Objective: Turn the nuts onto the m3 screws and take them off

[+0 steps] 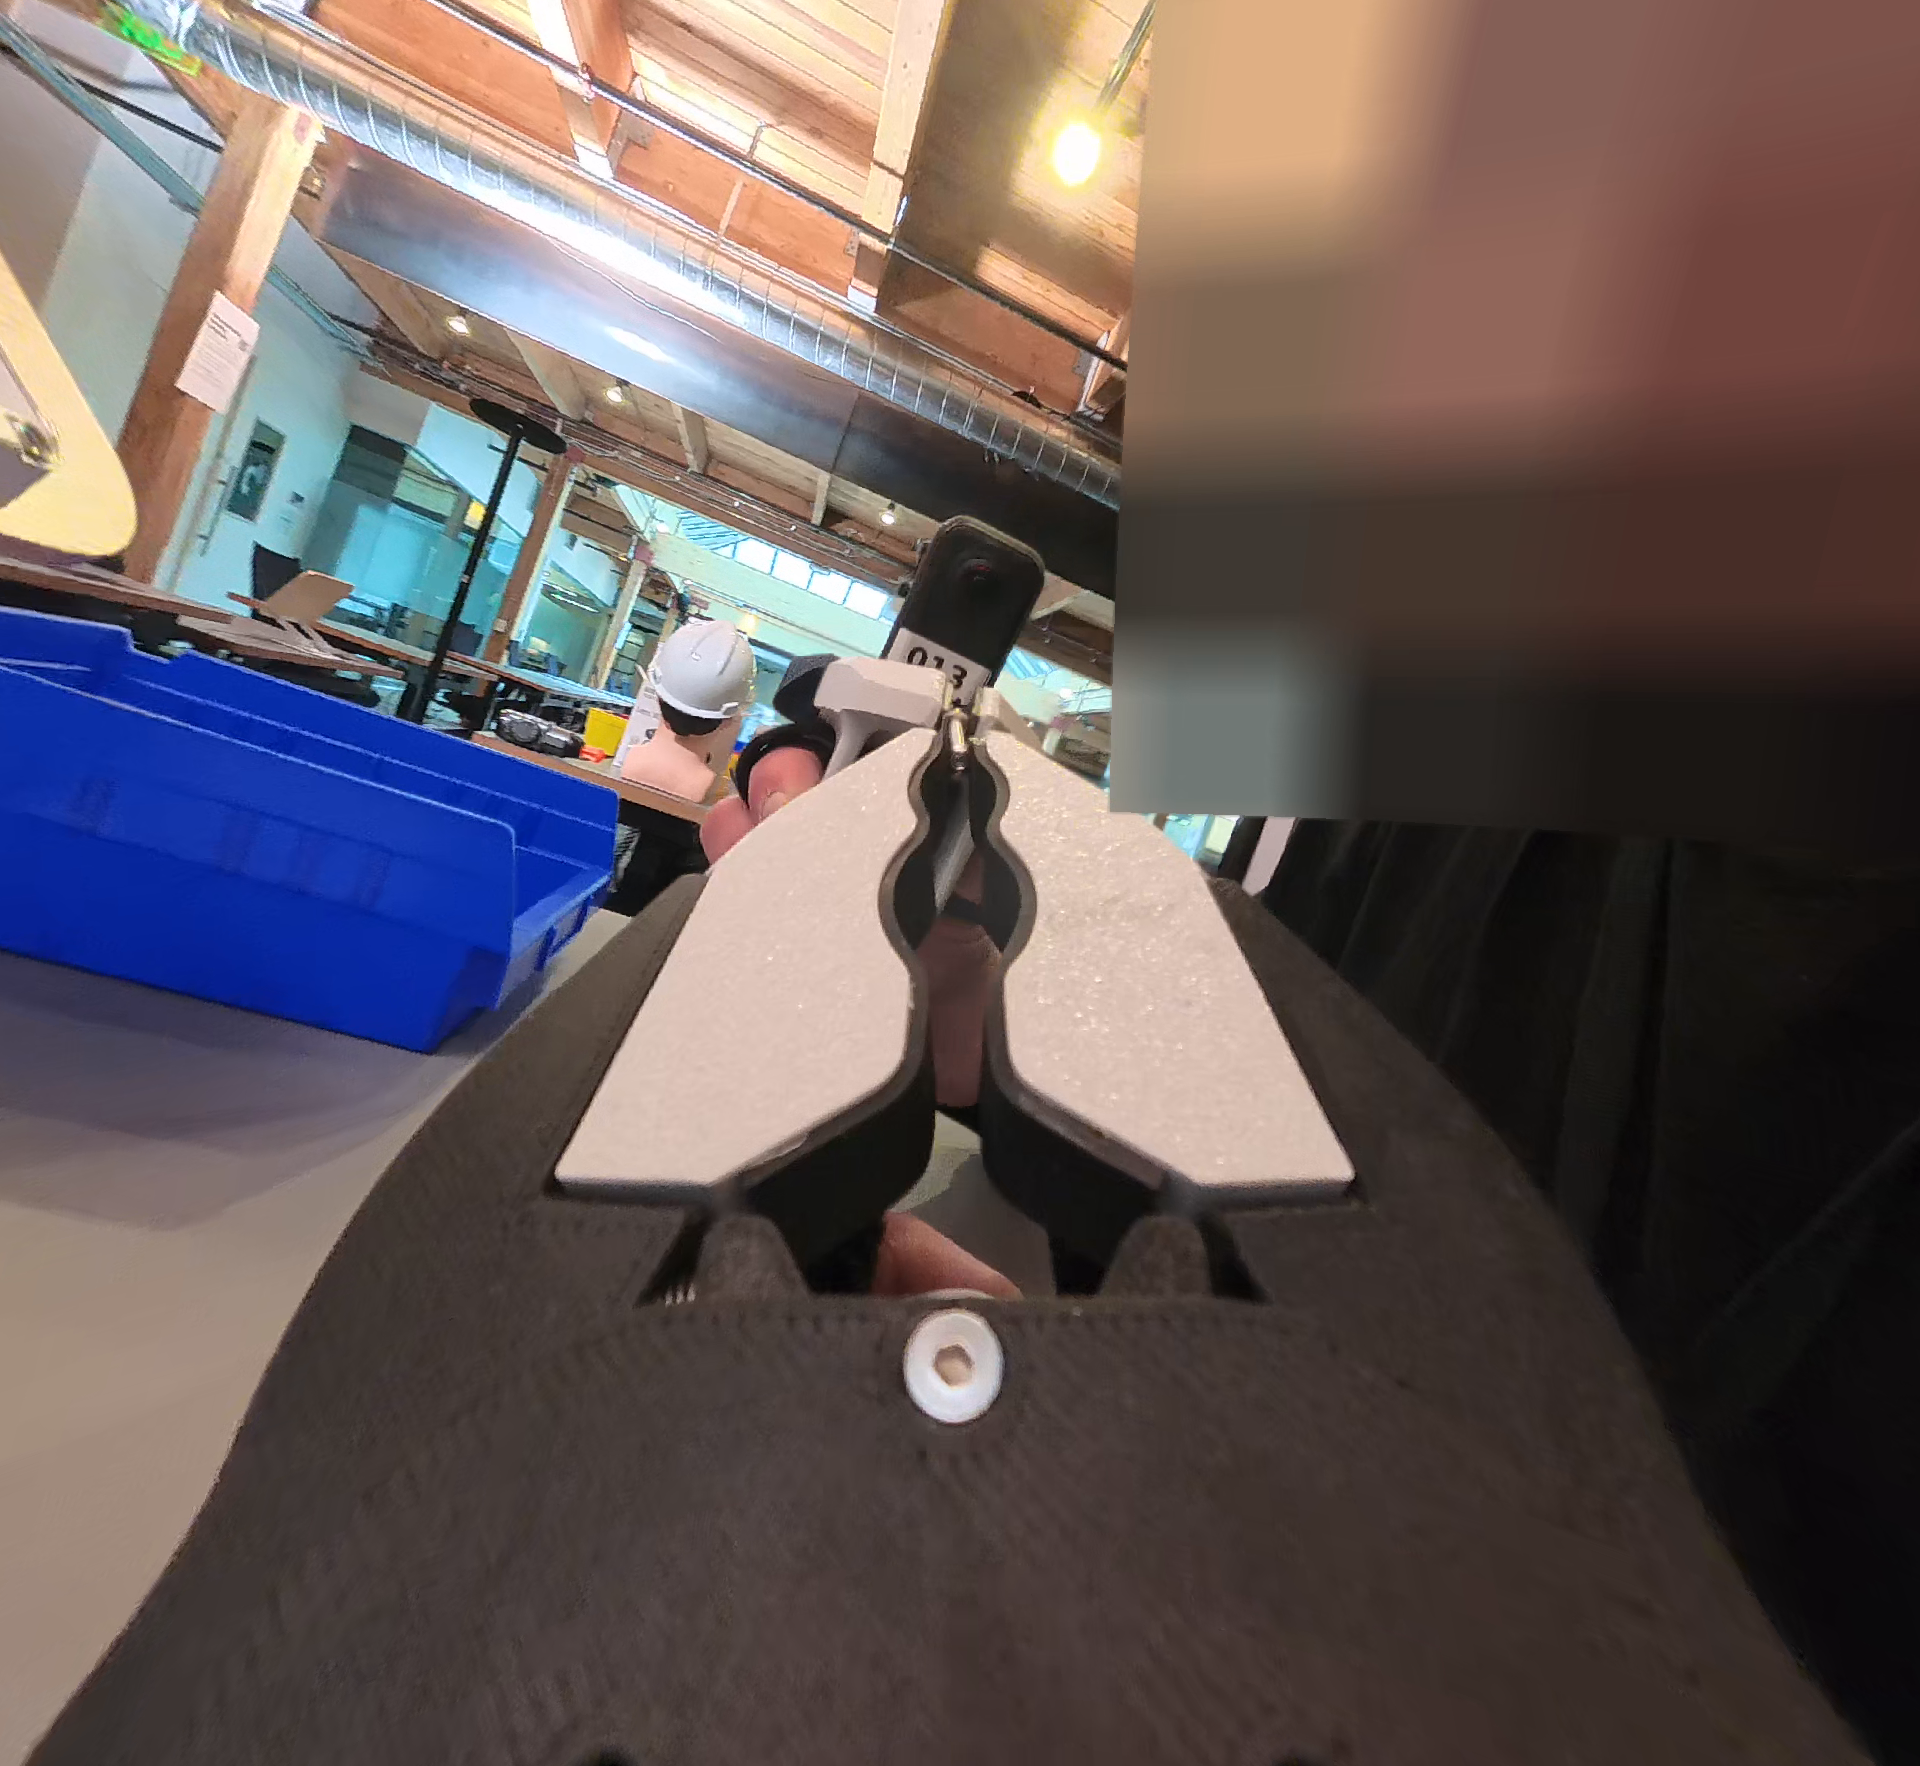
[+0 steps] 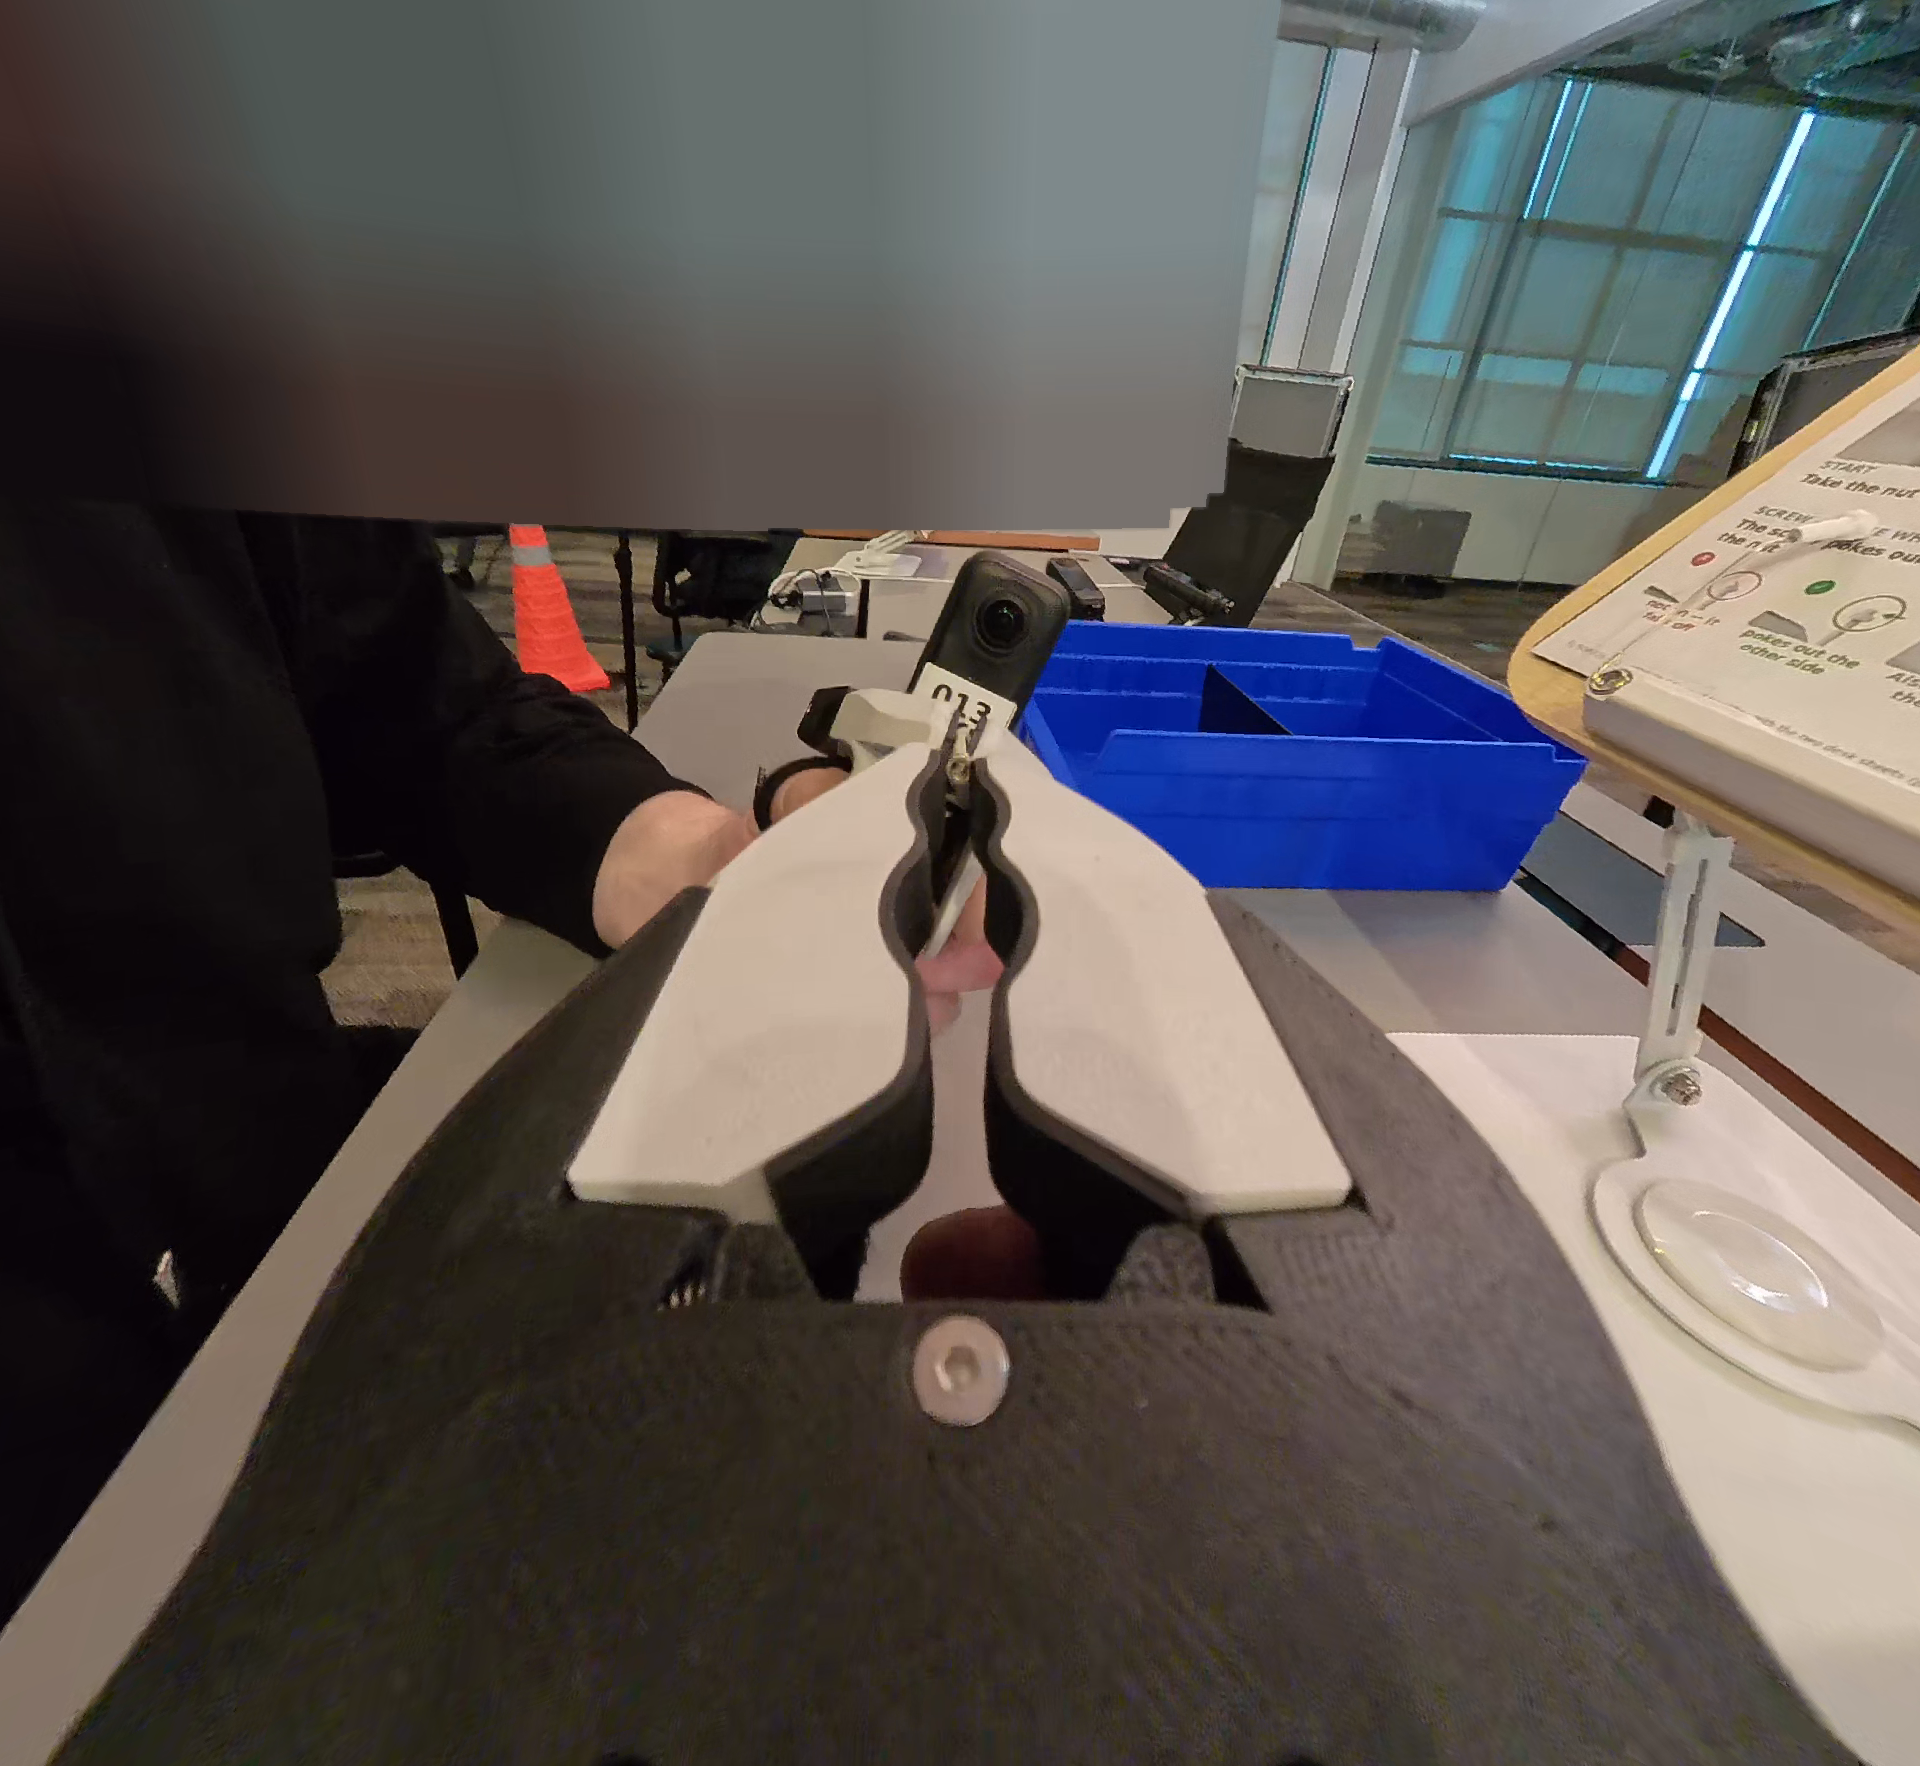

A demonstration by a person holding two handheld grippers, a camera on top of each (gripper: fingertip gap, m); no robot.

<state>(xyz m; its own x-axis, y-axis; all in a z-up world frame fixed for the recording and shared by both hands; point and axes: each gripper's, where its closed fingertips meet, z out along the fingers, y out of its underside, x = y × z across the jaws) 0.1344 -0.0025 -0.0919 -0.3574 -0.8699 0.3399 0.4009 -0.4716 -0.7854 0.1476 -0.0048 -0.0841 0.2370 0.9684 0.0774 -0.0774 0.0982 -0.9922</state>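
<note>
My two grippers face each other tip to tip above the table. In the left wrist view my left gripper (image 1: 951, 758) has its white fingers shut on a small silver screw-and-nut piece (image 1: 954, 737). In the right wrist view my right gripper (image 2: 961, 760) is shut on the same small metal piece (image 2: 962, 767) from the opposite side. I cannot tell which end is the screw and which the nut. Beyond each pair of tips the other gripper's black camera (image 2: 1000, 620) shows, also in the left wrist view (image 1: 977, 584), with a hand behind it.
A blue bin (image 2: 1299, 781) with a divider stands on the grey table; it also shows in the left wrist view (image 1: 312, 833). An instruction board (image 2: 1766, 656) on a stand and a clear dish (image 2: 1735, 1269) sit at the right. A person's black sleeve (image 2: 364, 781) is at the left. From either gripper's tips it is about 30 centimetres to the clear dish (image 2: 1735, 1269).
</note>
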